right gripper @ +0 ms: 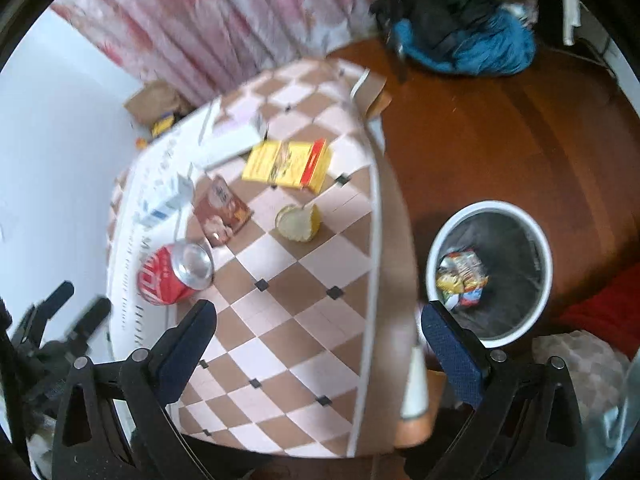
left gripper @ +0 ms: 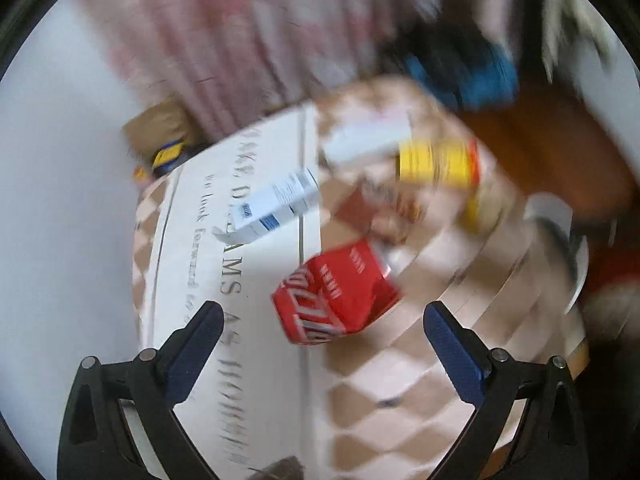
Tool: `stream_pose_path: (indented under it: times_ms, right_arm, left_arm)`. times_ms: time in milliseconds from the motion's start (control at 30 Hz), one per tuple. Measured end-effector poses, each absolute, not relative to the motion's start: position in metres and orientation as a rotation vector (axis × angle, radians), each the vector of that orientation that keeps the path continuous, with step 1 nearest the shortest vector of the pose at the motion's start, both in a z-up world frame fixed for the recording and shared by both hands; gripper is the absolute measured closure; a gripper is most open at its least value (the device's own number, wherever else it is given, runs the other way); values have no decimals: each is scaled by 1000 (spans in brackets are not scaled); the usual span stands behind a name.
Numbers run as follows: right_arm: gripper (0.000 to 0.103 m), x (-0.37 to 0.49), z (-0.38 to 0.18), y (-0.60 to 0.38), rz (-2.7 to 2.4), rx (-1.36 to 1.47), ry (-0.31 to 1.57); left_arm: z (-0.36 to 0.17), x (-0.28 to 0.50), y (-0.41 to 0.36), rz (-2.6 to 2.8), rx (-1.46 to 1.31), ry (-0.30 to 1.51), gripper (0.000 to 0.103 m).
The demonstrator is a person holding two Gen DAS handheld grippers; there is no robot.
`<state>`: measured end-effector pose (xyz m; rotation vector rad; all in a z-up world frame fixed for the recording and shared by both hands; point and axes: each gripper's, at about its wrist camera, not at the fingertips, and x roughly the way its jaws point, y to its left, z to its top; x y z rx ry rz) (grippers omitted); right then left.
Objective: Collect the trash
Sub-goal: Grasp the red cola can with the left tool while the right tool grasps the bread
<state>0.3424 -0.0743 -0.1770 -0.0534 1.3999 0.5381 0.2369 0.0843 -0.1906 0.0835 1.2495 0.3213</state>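
Nearest my left wrist camera is the left claw point(left gripper: 324, 312), its blue pads spread wide and holding nothing, with the red can point(left gripper: 338, 294) lying on its side just beyond them on the worktop point(left gripper: 400, 380). My right claw point(right gripper: 318, 316) is likewise spread and empty above the near worktop; the bin point(right gripper: 490, 268) sits on the floor to the right, a wrapper point(right gripper: 462, 278) already inside. The left view is smeared, so I judge the main risk is misjudging the can: a round can on its side may roll away if one pad nudges it first. The blue-and-white box point(left gripper: 280, 204) behind it could get knocked too
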Motion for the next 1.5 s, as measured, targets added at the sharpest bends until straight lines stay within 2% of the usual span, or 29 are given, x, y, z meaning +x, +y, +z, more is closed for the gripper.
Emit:
stream_pose_path:
  times_ms: [133, 367, 433, 467, 667, 833, 933, 967, 1067, 1100, 1167, 1200, 1500]
  right_arm:
    - [0, 355, -217, -54, 513, -103, 1463]
    - [0, 363, -251, -51, 489, -118, 1518]
    - [0, 367, -259, -50, 484, -117, 1523]
    - [0, 369, -261, -49, 481, -118, 1524]
    - [0, 384, -269, -41, 492, -82, 1489]
    - [16, 397, -276, -23, 490, -61, 1451]
    - [24, 399, -283, -13, 501, -39, 1450]
    - [24, 398, -284, -10, 500, -42, 1446]
    - [44, 394, -282, 0, 513, -80, 1401]
    - [59, 391, -281, 4, 522, -94, 1390]
    - [65, 387, -281, 9, 525, -119, 1372]
    - [70, 385, -278, 11, 525, -135, 1351]
    - [74, 356, -253, 9, 579, -180, 1274]
  left_arm:
    - [-237, 255, 70, 157, 339, 1380, 1]
    - [-278, 288, 76, 21, 463, 1467, 2]
    - [-284, 291, 79, 3, 454, 1486, 5]
    - [-284, 292, 81, -9, 435, 1485, 15]
    - [-278, 287, 94, 17, 271, 1471, 16]
    - [-277, 272, 115, 156, -27, 1528, 16]
    - [-277, 261, 120, 214, -109, 1497, 15]
    - [-279, 260, 121, 231, -108, 1492, 15]
    - [-290, 254, 127, 270, -139, 1481, 11]
    - [-291, 251, 132, 270, -189, 1472, 12]
    - [-290, 246, 134, 285, -225, 1454, 22]
    - [-288, 244, 133, 296, -230, 1435, 23]
    - [-255, 202, 115, 398, -298, 1304, 24]
